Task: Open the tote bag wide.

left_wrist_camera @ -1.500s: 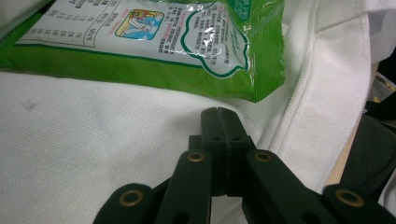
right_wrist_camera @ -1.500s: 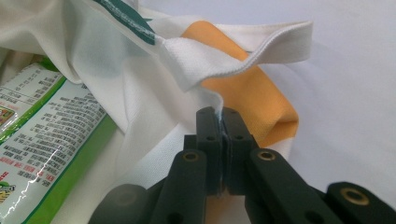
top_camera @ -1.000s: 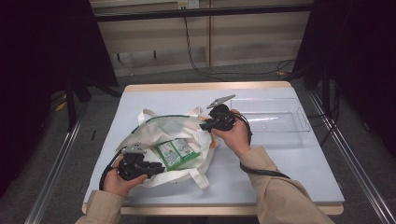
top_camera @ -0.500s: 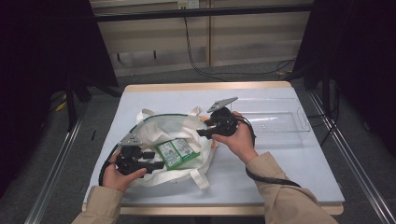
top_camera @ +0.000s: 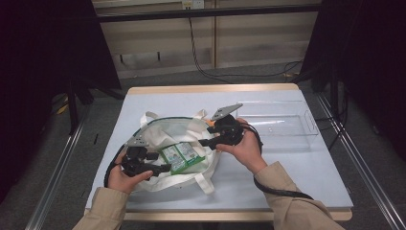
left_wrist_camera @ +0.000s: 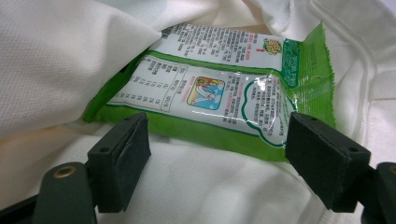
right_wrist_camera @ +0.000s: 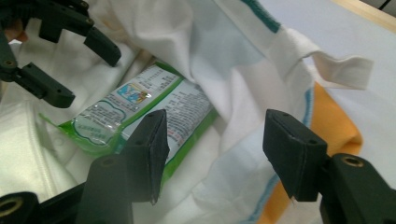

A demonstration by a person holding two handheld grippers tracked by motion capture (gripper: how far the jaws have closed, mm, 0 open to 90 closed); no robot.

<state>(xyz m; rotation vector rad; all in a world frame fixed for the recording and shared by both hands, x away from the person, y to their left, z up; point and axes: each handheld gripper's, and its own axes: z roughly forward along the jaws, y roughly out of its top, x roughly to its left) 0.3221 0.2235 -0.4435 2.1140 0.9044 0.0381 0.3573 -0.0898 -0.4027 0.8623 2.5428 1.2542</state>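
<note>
Pale tabletop (top_camera: 297, 167) carries a white tote bag (top_camera: 163, 132) holding a green snack packet (top_camera: 181, 156). Left gripper (top_camera: 163, 167), nearer, has just spread its jaws before the packet's long edge; right gripper (top_camera: 203, 142), likewise opening, grips nothing.

Left gripper (top_camera: 165, 167), held low in the left hand (top_camera: 122, 176), jaws apart and holding nothing, just opened. Right gripper (top_camera: 203, 143), gripped by the right hand (top_camera: 246, 148), jaws likewise parted, just opened, pointing toward the left gripper.

Pale blue table (top_camera: 306, 167) with wooden edge, grey floor (top_camera: 76, 158), dark curtains (top_camera: 43, 52) either side.
</note>
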